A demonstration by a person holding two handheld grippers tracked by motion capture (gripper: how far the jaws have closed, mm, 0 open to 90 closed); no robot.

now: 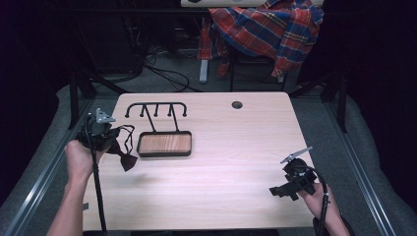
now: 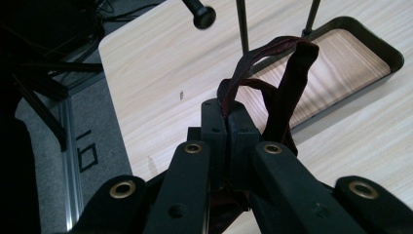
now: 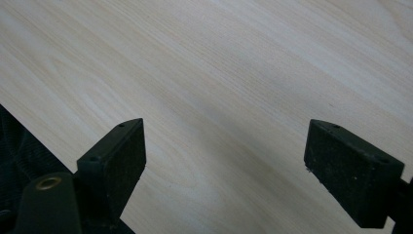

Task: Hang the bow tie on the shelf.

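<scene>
A dark red bow tie (image 1: 129, 161) hangs by its thin strap (image 2: 287, 87) from my left gripper (image 2: 226, 127), whose jaws are shut on the strap. This gripper (image 1: 114, 139) is lifted above the table's left edge, just left of a black stand. The stand has a wood-lined tray (image 1: 164, 143) as its base and a bar of hooks (image 1: 156, 104) above it. In the left gripper view the tray's rim (image 2: 392, 51) lies beyond the strap and a knobbed hook end (image 2: 203, 17) shows at the top. My right gripper (image 1: 280, 191) is open over bare tabletop near the front right, jaws (image 3: 224, 161) wide apart.
The light wooden table (image 1: 231, 147) has a round cable hole (image 1: 237, 104) at its far edge. A plaid shirt (image 1: 270, 24) is draped over a chair behind the table. Cables lie on the floor at the back left, and metal rails run along both sides.
</scene>
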